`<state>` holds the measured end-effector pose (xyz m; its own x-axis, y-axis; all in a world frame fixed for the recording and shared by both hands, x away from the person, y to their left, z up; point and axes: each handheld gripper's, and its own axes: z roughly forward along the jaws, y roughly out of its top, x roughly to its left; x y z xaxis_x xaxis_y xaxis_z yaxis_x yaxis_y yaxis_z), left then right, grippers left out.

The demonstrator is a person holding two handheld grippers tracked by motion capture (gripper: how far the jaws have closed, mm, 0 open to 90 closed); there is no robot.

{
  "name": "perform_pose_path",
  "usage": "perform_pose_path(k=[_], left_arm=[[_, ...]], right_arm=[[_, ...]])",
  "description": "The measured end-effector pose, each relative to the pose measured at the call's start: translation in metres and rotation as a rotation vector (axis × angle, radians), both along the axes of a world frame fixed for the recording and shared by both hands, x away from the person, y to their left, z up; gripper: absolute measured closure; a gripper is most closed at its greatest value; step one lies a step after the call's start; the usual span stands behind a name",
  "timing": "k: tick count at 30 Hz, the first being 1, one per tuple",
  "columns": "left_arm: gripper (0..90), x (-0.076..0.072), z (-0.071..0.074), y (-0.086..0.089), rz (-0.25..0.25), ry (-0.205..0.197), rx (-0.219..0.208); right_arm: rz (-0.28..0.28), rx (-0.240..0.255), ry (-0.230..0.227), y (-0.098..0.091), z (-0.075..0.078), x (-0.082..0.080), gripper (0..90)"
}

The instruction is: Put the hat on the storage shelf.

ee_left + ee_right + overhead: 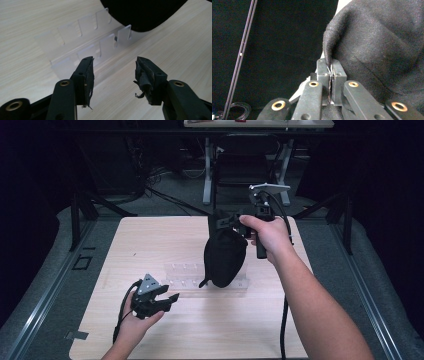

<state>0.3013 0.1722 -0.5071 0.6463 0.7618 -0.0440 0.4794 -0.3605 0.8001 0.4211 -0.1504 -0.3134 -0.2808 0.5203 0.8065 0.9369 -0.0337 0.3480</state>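
While the left gripper [172,297] rests low over the near-left part of the wooden table [150,235], held in the person's left hand [137,322], its two black jaws stand well apart with nothing between them. Frayed padding hangs from the left gripper's fingertips [88,72] in the left gripper view, and bare wood lies between them. Its grey three-cornered plate [148,283] faces up, and a cable [121,312] trails back toward the person.

Just ahead of the left gripper lies a clear slotted plastic rack [185,279], flat on the table near its centre. Its upright tabs show pale and translucent in the left gripper view [100,40].

A black fabric bag [225,257] hangs above the right end of the rack; whether its bottom touches the rack cannot be told. Its top edge is pinched in the right gripper [235,222], which the right hand [270,235] holds raised over the far-centre of the table. In the right gripper view the jaws are pressed fully together on a fold of the bag [374,50], with the cloth rising from between the fingertips [337,72].
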Motion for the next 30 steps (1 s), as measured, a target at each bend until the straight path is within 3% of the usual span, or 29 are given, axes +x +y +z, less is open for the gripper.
perform_pose_path(k=[13, 30], left_arm=[[56.5, 0.007, 0.018, -0.032, -0.056, -0.032, 0.006], [68.5, 0.01, 0.025, -0.067, -0.114, -0.056, 0.027]], right_arm=[[0.016, 0.018, 0.002, 0.006, -0.002, 0.001, 88.1], [0.016, 0.023, -0.003, 0.011, -0.003, 0.002, 88.0]])
